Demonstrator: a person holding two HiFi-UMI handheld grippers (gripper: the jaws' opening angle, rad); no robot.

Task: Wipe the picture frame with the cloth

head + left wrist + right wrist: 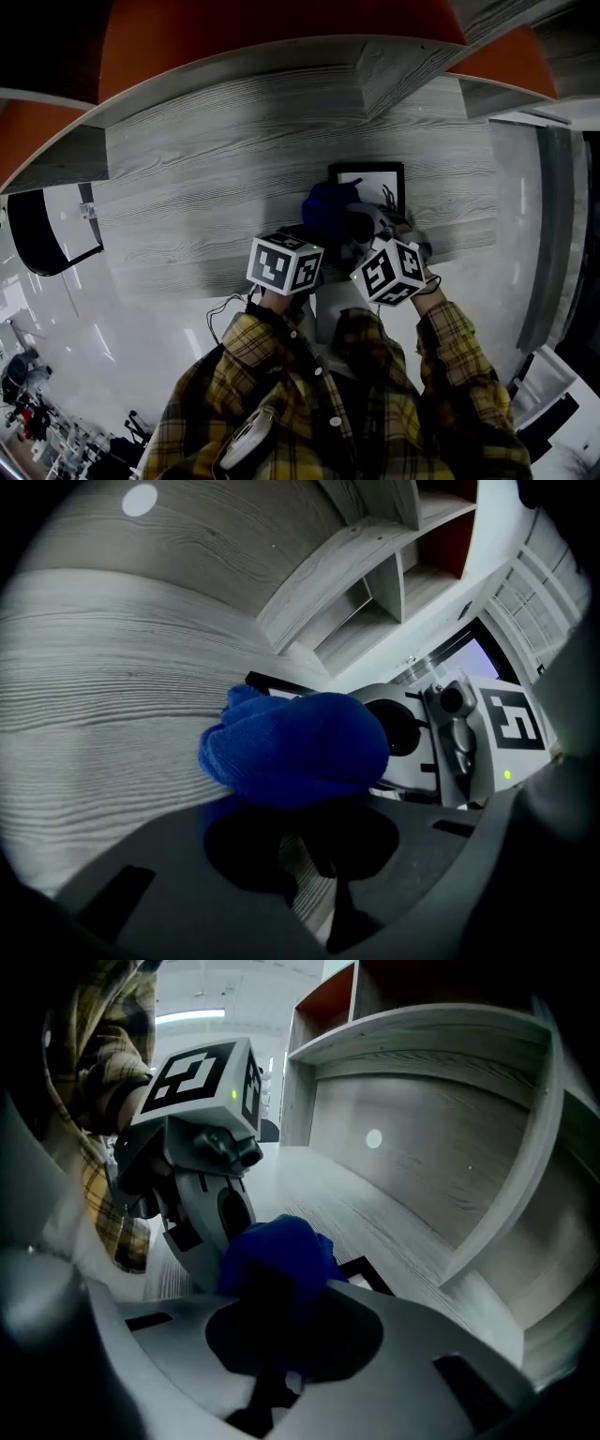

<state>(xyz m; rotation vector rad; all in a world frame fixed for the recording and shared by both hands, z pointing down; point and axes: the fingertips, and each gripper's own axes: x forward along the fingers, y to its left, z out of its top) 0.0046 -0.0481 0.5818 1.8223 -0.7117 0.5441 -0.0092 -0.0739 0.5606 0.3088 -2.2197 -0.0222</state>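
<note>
A black picture frame [367, 181] with a white picture lies flat on the grey wood shelf [216, 187]. A bunched blue cloth [327, 211] rests at the frame's near left corner. In the left gripper view the cloth [295, 747] sits right at the tips of my left gripper [305, 803], which looks shut on it. Behind the cloth shows the frame's black edge [265, 682]. My right gripper [281, 1335] faces it from the other side. The cloth [277, 1260] covers its tips, so their state is hidden. The frame's corner [364, 1275] lies just beside them.
The shelf's back wall [412, 1138] and an upright divider [398, 70] stand close behind the frame. Open cubbies [375, 592] rise to the right in the left gripper view. The shelf's front edge [187, 281] runs just before the grippers, with glossy floor [112, 337] below.
</note>
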